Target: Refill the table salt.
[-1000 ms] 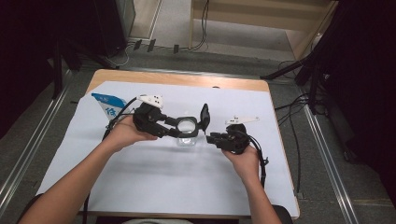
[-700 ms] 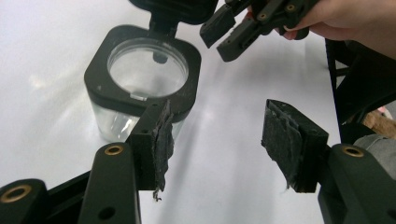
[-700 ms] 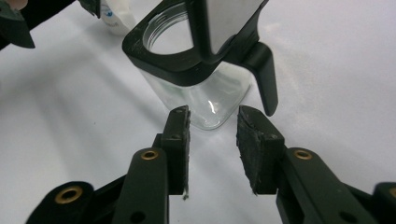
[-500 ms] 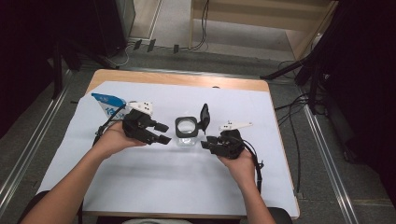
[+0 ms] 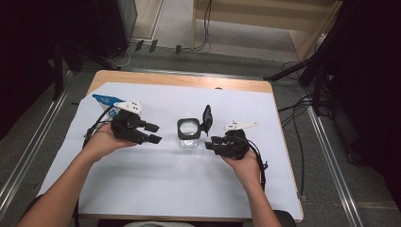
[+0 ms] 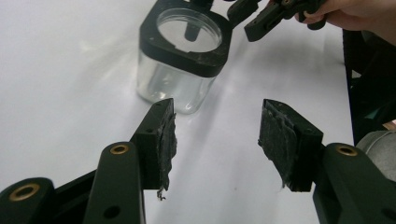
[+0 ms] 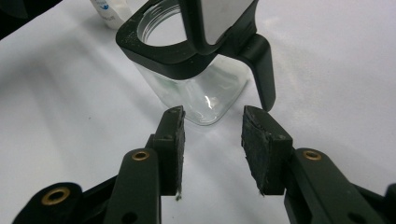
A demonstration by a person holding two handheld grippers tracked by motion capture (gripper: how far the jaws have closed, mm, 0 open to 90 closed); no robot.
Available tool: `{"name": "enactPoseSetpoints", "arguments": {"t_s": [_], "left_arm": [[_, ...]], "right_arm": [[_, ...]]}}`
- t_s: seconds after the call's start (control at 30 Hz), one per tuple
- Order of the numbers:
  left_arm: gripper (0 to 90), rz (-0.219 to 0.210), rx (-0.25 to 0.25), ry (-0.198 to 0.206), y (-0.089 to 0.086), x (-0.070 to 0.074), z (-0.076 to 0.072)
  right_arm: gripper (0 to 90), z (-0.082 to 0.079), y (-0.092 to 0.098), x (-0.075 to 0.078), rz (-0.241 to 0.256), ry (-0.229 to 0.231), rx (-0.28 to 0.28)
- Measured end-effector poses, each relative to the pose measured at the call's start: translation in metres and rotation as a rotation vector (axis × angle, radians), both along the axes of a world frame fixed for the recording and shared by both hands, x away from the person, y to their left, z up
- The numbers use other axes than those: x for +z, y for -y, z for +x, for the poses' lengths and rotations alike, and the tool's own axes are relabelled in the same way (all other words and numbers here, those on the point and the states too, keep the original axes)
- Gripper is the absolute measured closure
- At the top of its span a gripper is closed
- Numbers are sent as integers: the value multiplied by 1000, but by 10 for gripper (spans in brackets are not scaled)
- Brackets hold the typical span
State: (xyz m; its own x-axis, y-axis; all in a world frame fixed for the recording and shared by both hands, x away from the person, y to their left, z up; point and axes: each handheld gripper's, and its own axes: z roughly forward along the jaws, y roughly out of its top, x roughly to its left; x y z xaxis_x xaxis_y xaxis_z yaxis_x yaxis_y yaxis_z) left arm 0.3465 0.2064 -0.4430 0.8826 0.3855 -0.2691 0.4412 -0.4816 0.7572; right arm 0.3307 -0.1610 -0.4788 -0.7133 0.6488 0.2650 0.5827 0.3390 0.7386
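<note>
Across the wooden table (image 5: 179,79) lies a white sheet (image 5: 170,184) that covers nearly all of its top, leaving a bare strip of wood along the far edge. Around the table the room is dim, with grey floor, metal rails along both sides, dark cables trailing behind, and a pale wooden frame at the far end.

At the middle of the sheet stands a clear square jar (image 5: 188,135) with a black collar round its circular mouth. Its hinged black lid (image 5: 206,117) is flipped open and stands upright at the jar's right side. The glass walls look empty and catch a few highlights.

Left of the jar, the left gripper (image 5: 152,133) hovers with its jaws spread apart, holding nothing and clear of the glass. Just right of the jar, the right gripper (image 5: 211,143) also has its jaws parted and empty, aimed at the jar's lower corner. Behind the left hand lies a blue-and-white packet (image 5: 105,100).
</note>
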Motion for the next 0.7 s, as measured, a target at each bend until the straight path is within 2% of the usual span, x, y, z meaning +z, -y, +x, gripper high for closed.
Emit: {"name": "enactPoseSetpoints", "arguments": {"t_s": [0.2,0.7], "left_arm": [[466,-26,43,2,-21,2,-4],[485,-24,138,22,-65,10,-8]], "right_arm": [[607,5,2,2,-3,1,3],[610,12,0,1,-12,-10,5]]}}
